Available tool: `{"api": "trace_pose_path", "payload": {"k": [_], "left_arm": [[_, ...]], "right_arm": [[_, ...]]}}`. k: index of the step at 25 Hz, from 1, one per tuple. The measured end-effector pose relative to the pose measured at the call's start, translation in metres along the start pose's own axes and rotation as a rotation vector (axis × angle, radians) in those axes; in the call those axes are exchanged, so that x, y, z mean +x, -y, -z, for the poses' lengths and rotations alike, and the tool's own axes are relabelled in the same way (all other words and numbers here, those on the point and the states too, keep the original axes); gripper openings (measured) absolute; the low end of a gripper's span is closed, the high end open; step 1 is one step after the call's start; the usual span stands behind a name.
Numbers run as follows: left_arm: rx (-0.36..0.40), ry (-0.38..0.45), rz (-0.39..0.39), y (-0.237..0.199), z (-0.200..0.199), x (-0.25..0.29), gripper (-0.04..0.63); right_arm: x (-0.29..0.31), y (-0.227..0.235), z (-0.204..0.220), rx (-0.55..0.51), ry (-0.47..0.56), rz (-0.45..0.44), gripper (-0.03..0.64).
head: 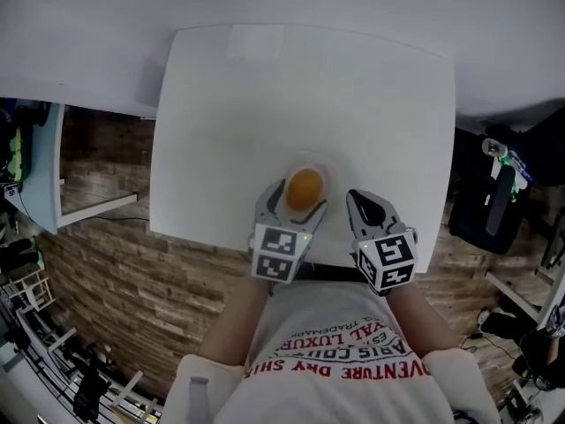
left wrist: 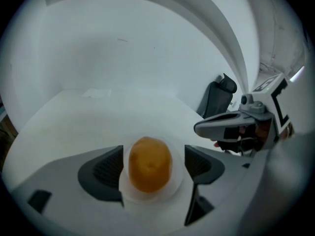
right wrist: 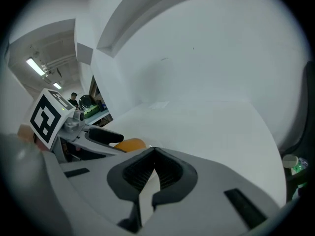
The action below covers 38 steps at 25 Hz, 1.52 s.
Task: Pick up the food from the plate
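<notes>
An orange, rounded piece of food (head: 305, 187) (left wrist: 150, 163) sits on a small white plate (head: 326, 169) (left wrist: 129, 193) near the front edge of the white table (head: 265, 87). My left gripper (head: 296, 203) (left wrist: 153, 167) is open, with its dark pads (left wrist: 109, 168) on either side of the food and a gap showing on both sides. My right gripper (head: 356, 200) (right wrist: 153, 154) is shut with nothing in it, just to the right of the plate. In the right gripper view the food (right wrist: 130, 144) peeks out behind the left gripper (right wrist: 98, 135).
The table's front edge (head: 203, 241) runs just under both grippers. A black office chair (left wrist: 216, 97) and dark bags (head: 494, 201) stand off the table's right side. A pale shelf unit (head: 35, 166) stands at the left over a wood-pattern floor.
</notes>
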<state>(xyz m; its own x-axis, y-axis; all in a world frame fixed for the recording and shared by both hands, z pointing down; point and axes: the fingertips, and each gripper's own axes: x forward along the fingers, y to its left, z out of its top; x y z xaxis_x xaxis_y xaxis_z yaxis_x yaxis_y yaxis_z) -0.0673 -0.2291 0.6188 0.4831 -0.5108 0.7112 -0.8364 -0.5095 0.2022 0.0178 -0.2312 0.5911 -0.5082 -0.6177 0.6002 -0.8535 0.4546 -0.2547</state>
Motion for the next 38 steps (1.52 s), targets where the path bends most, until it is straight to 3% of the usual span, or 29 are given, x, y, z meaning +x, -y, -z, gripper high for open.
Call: {"api": "trace_pose_path", "payload": {"k": [7,13,19,26,31,38], "left_arm": [[0.082,-0.099,-0.023,0.001,0.022,0.025,0.368],[0.038,-0.1,-0.033,-0.001,0.025,0.037,0.366],[0.045,-0.098,-0.023,-0.001,0.023,0.038,0.359],[0.026,-0.023,-0.031,0.002,-0.001,0.018,0.357],[0.024,0.103,-0.022,0.006,-0.042,-0.012,0.357],[0.129,0.263,-0.02,0.02,-0.105,-0.061,0.357]], "right_arm": [[0.005,0.009,0.008,-0.002,-0.023,0.006,0.011],[-0.003,0.018,0.016,-0.023,-0.043,0.031,0.011],[-0.006,0.024,0.017,-0.025,-0.045,0.046,0.011],[-0.015,0.02,0.003,-0.032,-0.009,0.048,0.011],[-0.027,0.012,-0.026,-0.051,0.061,0.065,0.011],[-0.058,0.003,-0.081,-0.089,0.2,0.108,0.011]]}}
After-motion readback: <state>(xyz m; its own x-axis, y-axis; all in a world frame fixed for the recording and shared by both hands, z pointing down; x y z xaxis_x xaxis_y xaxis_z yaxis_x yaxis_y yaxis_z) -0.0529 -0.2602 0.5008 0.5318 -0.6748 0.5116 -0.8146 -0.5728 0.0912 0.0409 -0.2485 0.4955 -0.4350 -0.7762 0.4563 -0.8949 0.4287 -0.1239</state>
